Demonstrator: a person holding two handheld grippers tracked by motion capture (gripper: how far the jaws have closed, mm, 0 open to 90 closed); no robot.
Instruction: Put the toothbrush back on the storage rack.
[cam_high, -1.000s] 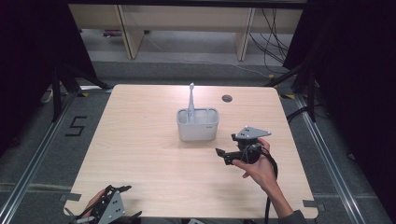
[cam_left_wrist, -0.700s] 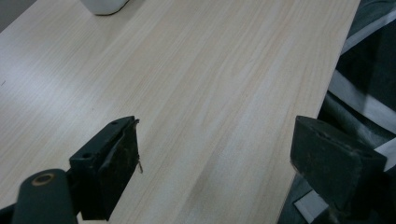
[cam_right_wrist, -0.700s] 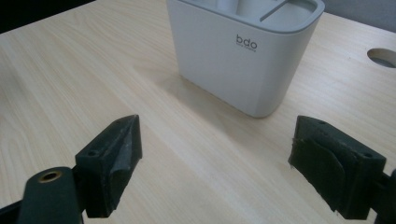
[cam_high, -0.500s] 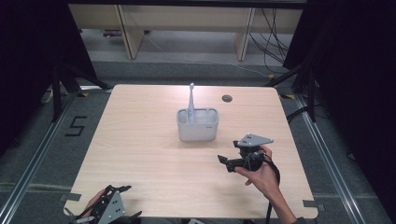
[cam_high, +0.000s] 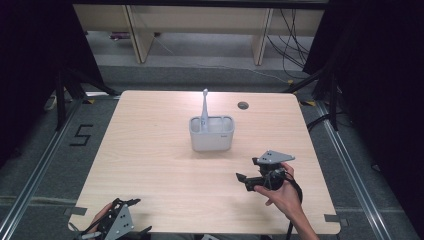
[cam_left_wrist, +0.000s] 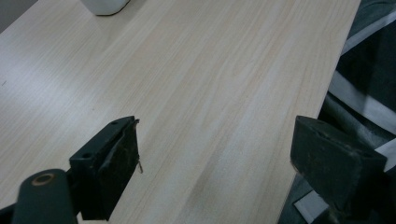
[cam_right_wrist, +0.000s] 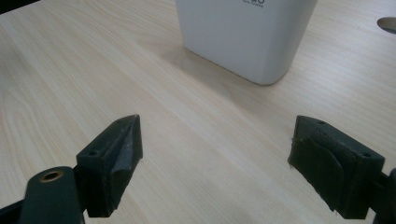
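The right tool (cam_high: 248, 180), released near the desk's (cam_high: 150, 150) right edge, faced the white plastic rectangular holder (cam_high: 212, 138), likely awaiting approach.

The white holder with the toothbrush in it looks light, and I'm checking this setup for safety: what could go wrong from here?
The toothbrush stands tall in the white holder, leaning at one end; a knock from the open right gripper nearby could tip both. The left gripper sits open at the table edge, and might catch that edge when moving forward.

toothbrush (cam_high: 204, 107) in holder (cam_high: 212, 139), mid-table (cam_high: 150, 165)
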